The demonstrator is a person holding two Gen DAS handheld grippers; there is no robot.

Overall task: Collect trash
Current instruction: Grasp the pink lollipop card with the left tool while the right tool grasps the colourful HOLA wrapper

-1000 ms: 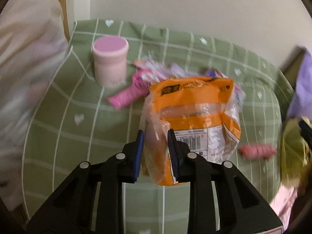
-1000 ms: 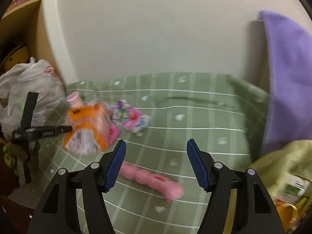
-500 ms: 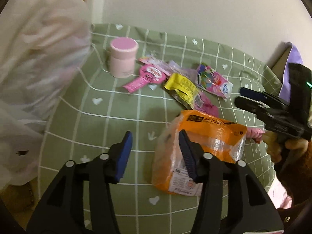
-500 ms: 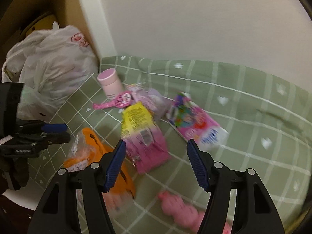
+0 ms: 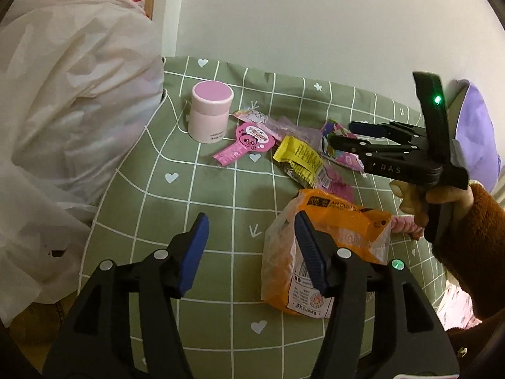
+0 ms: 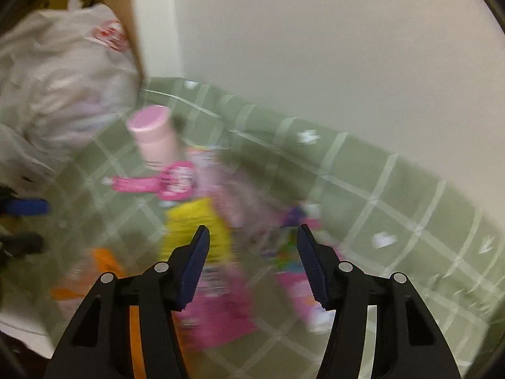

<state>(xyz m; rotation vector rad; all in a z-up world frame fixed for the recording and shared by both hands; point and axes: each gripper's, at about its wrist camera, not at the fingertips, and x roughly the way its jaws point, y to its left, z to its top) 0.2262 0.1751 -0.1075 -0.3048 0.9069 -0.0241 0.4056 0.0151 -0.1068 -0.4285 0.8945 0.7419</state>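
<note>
Green checked cloth covers the table, bearing a pink-lidded jar, a pink paddle-shaped wrapper, a yellow wrapper and an orange snack bag, with a white plastic bag bulging at the left edge. Left gripper stands with jaws spread and empty, its right finger overlapping the orange snack bag's left side. Right gripper, likewise spread and empty, hangs above the yellow wrapper and the pink wrappers beside it; its view is motion-blurred.

green checked cloth, wrappers, pink jar
</note>
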